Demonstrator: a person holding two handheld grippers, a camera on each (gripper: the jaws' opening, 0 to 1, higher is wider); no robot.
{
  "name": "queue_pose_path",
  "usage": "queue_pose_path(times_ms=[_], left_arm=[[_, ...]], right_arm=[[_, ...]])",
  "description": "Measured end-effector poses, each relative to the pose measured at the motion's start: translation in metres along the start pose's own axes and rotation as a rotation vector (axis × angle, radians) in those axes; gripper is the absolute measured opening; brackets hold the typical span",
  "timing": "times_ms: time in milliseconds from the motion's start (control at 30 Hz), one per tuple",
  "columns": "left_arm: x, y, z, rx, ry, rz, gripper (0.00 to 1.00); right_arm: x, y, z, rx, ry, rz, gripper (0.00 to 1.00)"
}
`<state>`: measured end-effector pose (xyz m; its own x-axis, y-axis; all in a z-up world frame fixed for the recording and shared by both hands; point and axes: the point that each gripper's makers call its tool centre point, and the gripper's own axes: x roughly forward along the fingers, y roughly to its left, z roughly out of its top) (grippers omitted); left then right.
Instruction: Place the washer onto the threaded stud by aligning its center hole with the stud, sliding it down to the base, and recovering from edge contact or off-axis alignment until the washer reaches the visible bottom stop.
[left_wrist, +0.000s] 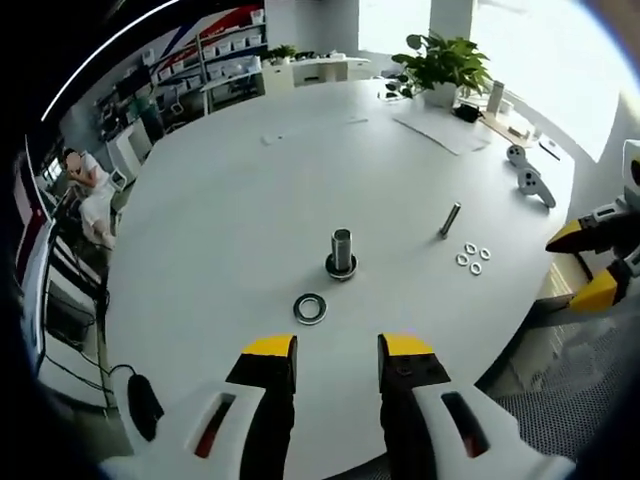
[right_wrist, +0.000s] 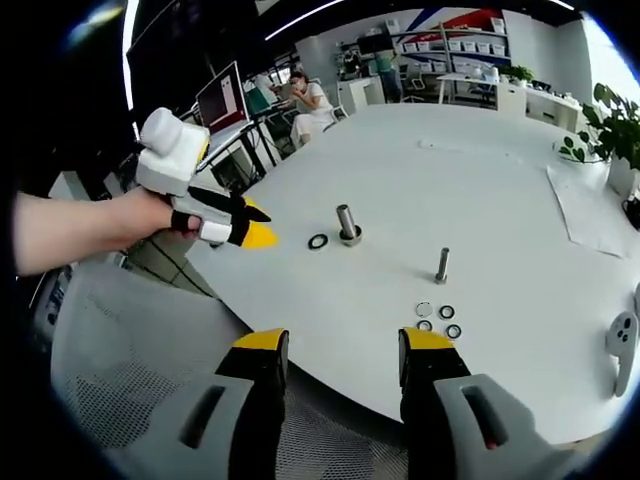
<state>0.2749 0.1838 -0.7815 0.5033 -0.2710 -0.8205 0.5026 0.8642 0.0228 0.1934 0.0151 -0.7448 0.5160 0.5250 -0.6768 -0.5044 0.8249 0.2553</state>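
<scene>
A steel washer (left_wrist: 310, 308) lies flat on the white table (left_wrist: 230, 200), just in front of the upright threaded stud (left_wrist: 342, 250) on its round base. My left gripper (left_wrist: 337, 350) hovers near the table edge behind the washer, open and holding nothing. My right gripper (left_wrist: 580, 265) shows at the right edge, also open. In the right gripper view the washer (right_wrist: 318, 241) sits left of the stud (right_wrist: 347, 224). A hand holds the left gripper (right_wrist: 250, 226) close to them, while the right gripper (right_wrist: 345, 345) stands open and off the table's edge.
A smaller upright bolt (left_wrist: 450, 220) and several small washers (left_wrist: 472, 258) lie right of the stud. Two game controllers (left_wrist: 530, 180), a paper sheet (left_wrist: 440, 130) and a potted plant (left_wrist: 440, 65) sit farther back. A mesh chair (right_wrist: 130, 350) stands below the table edge.
</scene>
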Motion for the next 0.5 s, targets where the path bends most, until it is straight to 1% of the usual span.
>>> queue_pose_path(times_ms=[100, 167, 233, 300, 333, 400, 500], left_arm=[[0.006, 0.004, -0.002, 0.001, 0.028, 0.001, 0.31], [0.010, 0.006, -0.004, -0.018, 0.045, -0.006, 0.31], [0.014, 0.007, -0.005, -0.027, 0.060, -0.012, 0.31], [0.018, 0.005, -0.011, -0.034, 0.094, -0.034, 0.31], [0.021, 0.005, -0.013, -0.029, 0.112, -0.041, 0.31], [0.025, 0.009, -0.016, 0.004, 0.132, -0.028, 0.32], [0.034, 0.014, -0.018, -0.011, 0.158, -0.033, 0.33]], right_arm=[[-0.001, -0.004, -0.001, 0.002, 0.001, -0.014, 0.47], [-0.002, -0.006, 0.000, -0.010, 0.001, -0.025, 0.47], [-0.002, -0.006, 0.000, 0.002, -0.002, -0.027, 0.47], [-0.001, -0.006, 0.000, 0.000, 0.001, -0.027, 0.47], [-0.001, -0.006, -0.001, -0.004, 0.003, -0.028, 0.47], [-0.001, -0.007, -0.001, -0.001, 0.002, -0.029, 0.47], [-0.001, -0.008, -0.002, 0.017, 0.004, -0.030, 0.47]])
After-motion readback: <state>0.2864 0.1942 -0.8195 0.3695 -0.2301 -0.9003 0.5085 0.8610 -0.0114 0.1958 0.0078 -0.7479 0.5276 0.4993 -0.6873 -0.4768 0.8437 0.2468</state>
